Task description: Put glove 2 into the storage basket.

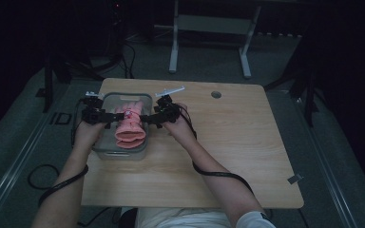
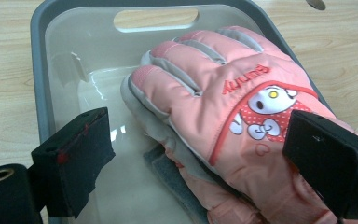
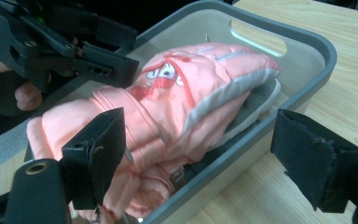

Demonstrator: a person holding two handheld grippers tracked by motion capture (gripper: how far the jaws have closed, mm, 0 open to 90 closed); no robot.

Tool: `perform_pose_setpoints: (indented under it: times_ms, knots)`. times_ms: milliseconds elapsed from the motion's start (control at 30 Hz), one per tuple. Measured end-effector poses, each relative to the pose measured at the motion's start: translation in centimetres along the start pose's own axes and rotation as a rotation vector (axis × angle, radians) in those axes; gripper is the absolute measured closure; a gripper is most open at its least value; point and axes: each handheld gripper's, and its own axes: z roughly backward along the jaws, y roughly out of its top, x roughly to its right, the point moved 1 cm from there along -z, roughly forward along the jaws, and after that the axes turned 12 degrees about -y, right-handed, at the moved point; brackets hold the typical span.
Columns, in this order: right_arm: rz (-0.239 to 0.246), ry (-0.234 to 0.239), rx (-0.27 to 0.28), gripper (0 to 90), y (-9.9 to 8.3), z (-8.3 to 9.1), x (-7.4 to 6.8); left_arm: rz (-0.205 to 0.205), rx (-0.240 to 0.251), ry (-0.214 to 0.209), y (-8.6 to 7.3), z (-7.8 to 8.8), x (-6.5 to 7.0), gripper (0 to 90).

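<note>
The grey bin (image 1: 123, 151) sits on the table's left half. Inside it lies the pink glove (image 1: 129, 127), fingers pointing away from the person. The left gripper (image 2: 200, 163) and right gripper (image 3: 214, 163), both spread, flank it equally near.

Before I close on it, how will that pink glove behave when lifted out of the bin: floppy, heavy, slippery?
The pink glove looks padded and soft, so it will probably sag and fold rather than hold its shape. Its cuff already bunches over the grey bin rim, so it may drag. The fabric seems smooth; a shallow pinch by the left hand-held gripper might slip.
</note>
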Motion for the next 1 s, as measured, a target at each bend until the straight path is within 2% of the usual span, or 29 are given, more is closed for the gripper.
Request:
perform_pose_setpoints:
  times_ms: [333,467,633,767,867,1000]
  knots:
    - [-0.005,0.012,0.001,17.8,-0.1,0.2,0.1,-0.024,0.016,-0.007,0.0,0.9,0.3,7.3]
    - [0.000,0.012,0.001,17.8,-0.3,0.3,0.1,-0.040,0.014,0.002,0.1,1.4,0.4,7.1]
    - [-0.003,0.010,0.007,17.9,-0.3,0.6,0.4,-0.057,0.042,-0.002,0.4,2.2,0.9,6.9]
    - [-0.007,0.011,0.006,17.9,-0.5,0.7,0.6,-0.071,0.033,-0.011,0.5,2.3,1.3,6.7]
    - [-0.006,0.007,0.005,17.9,-0.7,0.8,0.8,-0.089,0.048,-0.025,0.6,2.4,2.1,6.7]
    - [-0.008,0.004,0.008,17.9,-1.0,1.2,1.2,-0.134,0.055,-0.051,0.7,2.5,3.7,6.7]
